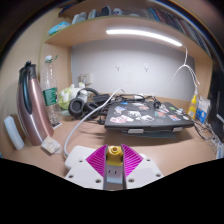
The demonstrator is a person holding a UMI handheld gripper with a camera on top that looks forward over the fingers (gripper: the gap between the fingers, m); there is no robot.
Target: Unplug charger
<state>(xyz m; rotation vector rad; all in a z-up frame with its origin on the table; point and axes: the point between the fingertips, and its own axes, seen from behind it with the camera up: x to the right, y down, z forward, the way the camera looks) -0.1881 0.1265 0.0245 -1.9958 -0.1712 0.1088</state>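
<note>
Two magenta pads (100,160) close on a small yellow-and-white charger (115,156), so your gripper (113,170) is clamped on it just in front of the sticker-covered laptop (148,114); none of the stickers' writing can be read. Left of the laptop stand black headphones (84,101) and a pink bottle (38,101), and bare desk (75,135) lies open between the laptop's near edge and your fingers.

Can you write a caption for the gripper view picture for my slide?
Gripper fingers closed around a small yellow-tipped plug, above a desk with a stickered laptop, headphones and a bottle.
</note>
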